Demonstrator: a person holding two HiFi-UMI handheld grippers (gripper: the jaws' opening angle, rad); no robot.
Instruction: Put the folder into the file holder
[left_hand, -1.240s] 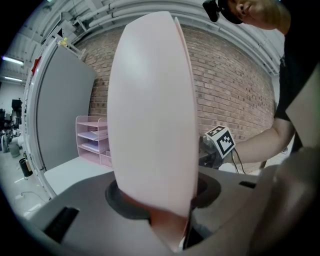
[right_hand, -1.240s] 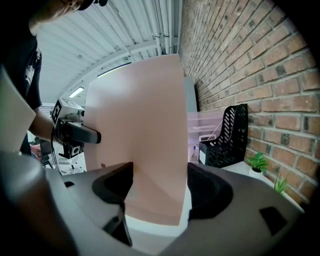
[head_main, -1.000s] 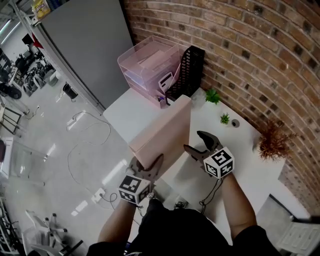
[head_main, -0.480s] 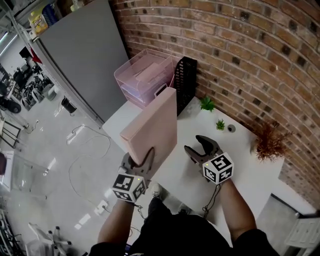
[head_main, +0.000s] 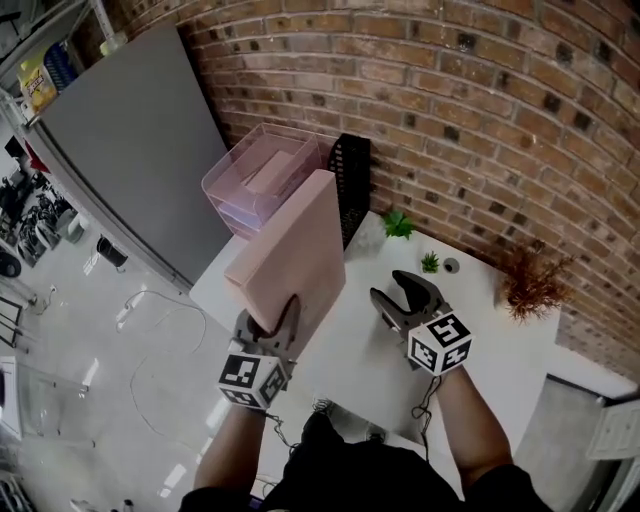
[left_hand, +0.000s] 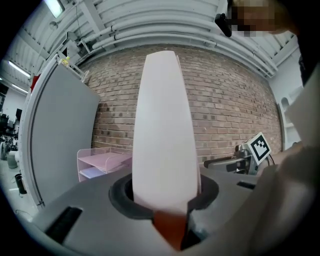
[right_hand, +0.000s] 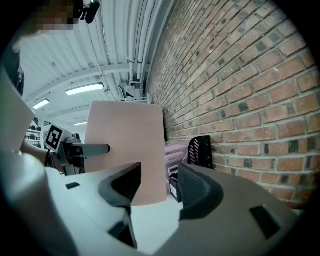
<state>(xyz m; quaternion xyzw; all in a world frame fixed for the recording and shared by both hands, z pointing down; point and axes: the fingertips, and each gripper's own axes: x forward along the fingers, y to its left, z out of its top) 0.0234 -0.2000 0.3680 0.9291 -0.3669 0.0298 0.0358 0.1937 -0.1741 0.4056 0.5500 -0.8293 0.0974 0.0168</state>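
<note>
A pink folder (head_main: 293, 255) stands on edge above the white table (head_main: 500, 345), and my left gripper (head_main: 272, 325) is shut on its lower near corner. In the left gripper view the folder (left_hand: 165, 130) rises straight up from between the jaws. The black mesh file holder (head_main: 352, 192) stands at the table's far edge against the brick wall, just right of the folder's top. My right gripper (head_main: 398, 297) hovers to the folder's right, apart from it and open. Its jaws have just been closing with nothing between them. In the right gripper view, folder (right_hand: 125, 150) and file holder (right_hand: 201, 150) lie ahead.
A clear pink drawer tray (head_main: 252, 175) stands left of the file holder. Two small green plants (head_main: 398, 223) (head_main: 430, 262) and a dried brown plant (head_main: 530, 285) sit along the brick wall. A grey panel (head_main: 140, 140) rises beyond the table's left edge.
The left gripper has lifted the folder and carried it toward the far left of the table. The right gripper has risen too, and its jaws stand closer together.
</note>
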